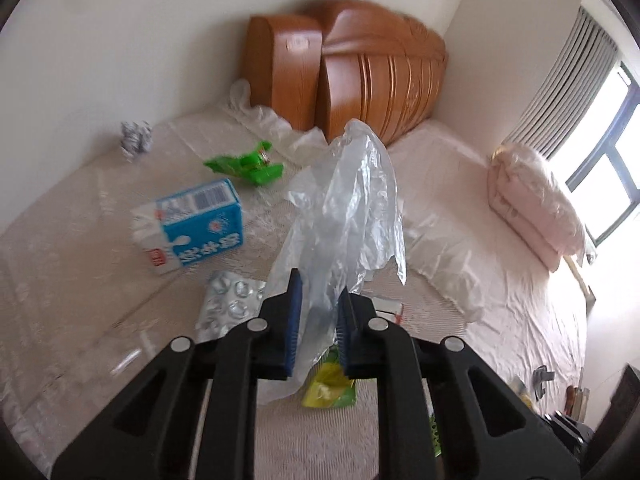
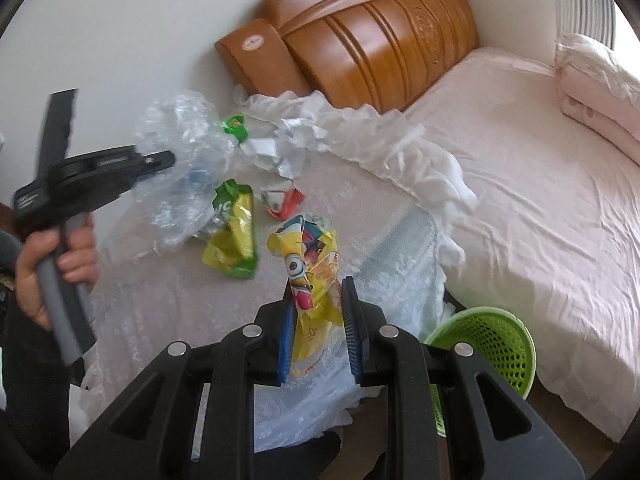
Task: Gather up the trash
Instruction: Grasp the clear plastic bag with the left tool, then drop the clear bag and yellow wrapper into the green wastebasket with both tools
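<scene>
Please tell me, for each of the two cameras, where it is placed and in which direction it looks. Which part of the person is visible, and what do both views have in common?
Left wrist: sits on the left tongs, looking down across the bed toward the headboard; only the tongs show, shut on a clear plastic bag.
Right wrist: sits on the right tongs, facing the same bed corner; these grip a yellow wrapper, and the person's hand holding the left tongs appears at left.
Shared: bed, headboard, clear plastic bag, yellow-green packet.

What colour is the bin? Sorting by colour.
Green basket, clearest in the right wrist view.
</scene>
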A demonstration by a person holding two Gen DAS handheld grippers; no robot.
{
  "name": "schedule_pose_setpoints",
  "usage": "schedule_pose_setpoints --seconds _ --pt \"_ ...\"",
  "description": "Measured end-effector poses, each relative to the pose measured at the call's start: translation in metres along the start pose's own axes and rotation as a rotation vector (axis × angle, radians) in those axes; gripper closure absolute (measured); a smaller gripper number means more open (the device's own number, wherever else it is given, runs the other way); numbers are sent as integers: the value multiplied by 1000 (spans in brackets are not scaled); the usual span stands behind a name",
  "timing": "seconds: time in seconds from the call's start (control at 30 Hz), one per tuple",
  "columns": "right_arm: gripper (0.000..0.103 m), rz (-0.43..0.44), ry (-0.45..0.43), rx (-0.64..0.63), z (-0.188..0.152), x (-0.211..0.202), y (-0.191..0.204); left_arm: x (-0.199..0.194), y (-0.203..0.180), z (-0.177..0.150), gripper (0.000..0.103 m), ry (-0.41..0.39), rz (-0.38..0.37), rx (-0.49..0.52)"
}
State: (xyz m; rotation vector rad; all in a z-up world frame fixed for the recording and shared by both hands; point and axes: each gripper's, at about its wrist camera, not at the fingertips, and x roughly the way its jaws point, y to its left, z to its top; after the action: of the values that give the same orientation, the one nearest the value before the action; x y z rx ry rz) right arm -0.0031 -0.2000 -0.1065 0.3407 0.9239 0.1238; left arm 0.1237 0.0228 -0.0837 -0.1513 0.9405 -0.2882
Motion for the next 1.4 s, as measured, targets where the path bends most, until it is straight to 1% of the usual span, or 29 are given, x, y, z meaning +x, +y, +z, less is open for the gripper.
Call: schedule_pose_setpoints --seconds 0.17,0.3,0.37,0.43,0.5,0.6,0.7,0.87,0.97,1.03,1.13,1.17,1.2,1.3,1.33,1.37,1.4 --pt "81 36 -22 -36 10 1 14 -55 4 -11 87 -76 2 -10" --pt "81 58 -36 -63 14 1 22 -82 4 -25 87 -100 17 -4" --pt "81 68 -42 -67 15 2 24 -91 -1 -35 87 -94 21 8" --pt "81 71 -49 -66 15 0 24 -93 -11 -47 87 -72 4 25" --pt "81 69 -58 -62 13 -3 19 -91 -26 -59 87 -37 -30 50" --pt "81 38 -80 -46 7 -15 5 -84 -50 -70 87 -1 -72 99" --pt "81 -18 -103 -11 -2 -33 -19 -71 -88 -81 87 35 -126 184" --pt "81 -137 -118 98 -30 -67 -80 -46 -152 -106 87 99 -223 302" --pt "81 -205 -107 163 -49 -84 -116 -13 -196 -129 87 180 -301 363" --pt "81 -242 -93 200 -60 -92 -137 8 -218 -144 87 230 -328 397" --pt "80 -291 -65 246 -75 -101 -168 52 -251 -177 87 340 -337 444" --pt "80 -304 -54 257 -79 -102 -176 63 -258 -185 87 367 -331 452" --pt "80 -315 -45 266 -83 -102 -183 82 -268 -200 87 413 -319 465" --pt "80 -331 -20 296 -93 -102 -206 120 -283 -231 86 498 -293 488" --pt "80 -331 -11 308 -98 -102 -214 132 -286 -240 79 522 -283 497" --pt "80 -330 -5 316 -101 -101 -218 142 -290 -249 69 544 -274 504" --pt "80 -331 -1 322 -103 -100 -222 157 -294 -261 65 568 -266 509"
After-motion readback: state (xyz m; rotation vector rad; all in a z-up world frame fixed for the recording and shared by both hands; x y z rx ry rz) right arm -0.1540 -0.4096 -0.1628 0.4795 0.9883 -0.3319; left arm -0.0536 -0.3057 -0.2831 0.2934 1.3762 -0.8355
